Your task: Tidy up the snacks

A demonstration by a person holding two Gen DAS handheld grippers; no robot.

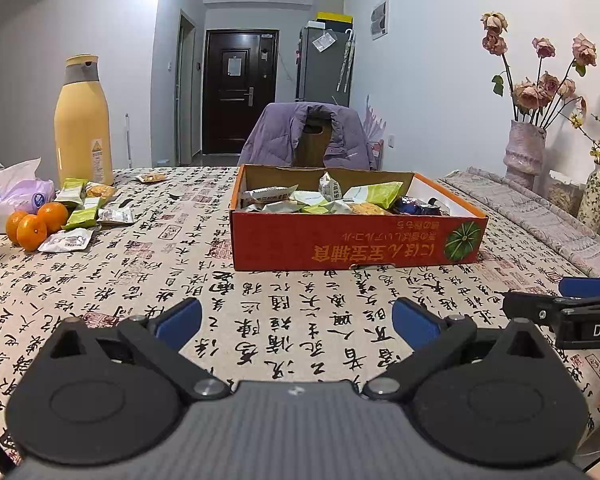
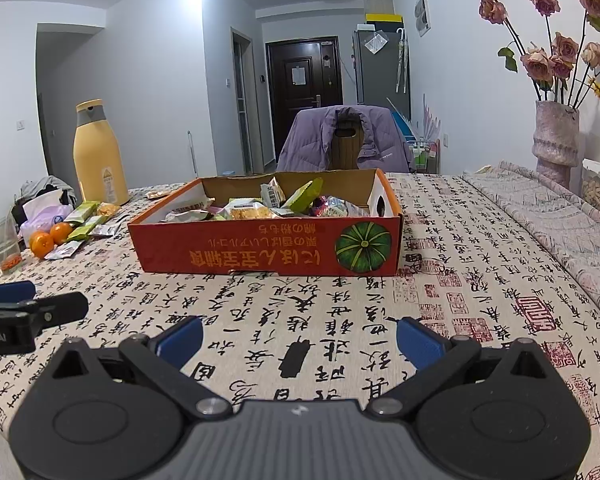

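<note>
An orange cardboard box (image 1: 340, 246) (image 2: 260, 250) with several snack packets inside sits mid-table. Loose snack packets (image 1: 85, 210) (image 2: 86, 220) lie at the far left, beside oranges (image 1: 36, 222) (image 2: 50, 238). One small packet (image 1: 151, 177) lies farther back. My left gripper (image 1: 296, 320) is open and empty, low over the tablecloth in front of the box. My right gripper (image 2: 298, 336) is open and empty, also in front of the box. Each gripper shows at the edge of the other's view, the right one (image 1: 560, 300) and the left one (image 2: 28, 304).
A tall yellow bottle (image 1: 83, 124) (image 2: 98, 156) stands far left. A tissue pack (image 1: 20, 192) and a glass (image 2: 4, 244) are at the left edge. Vases with flowers (image 1: 526, 148) (image 2: 556, 136) stand on the right. A chair with a purple jacket (image 1: 306, 136) is behind the table.
</note>
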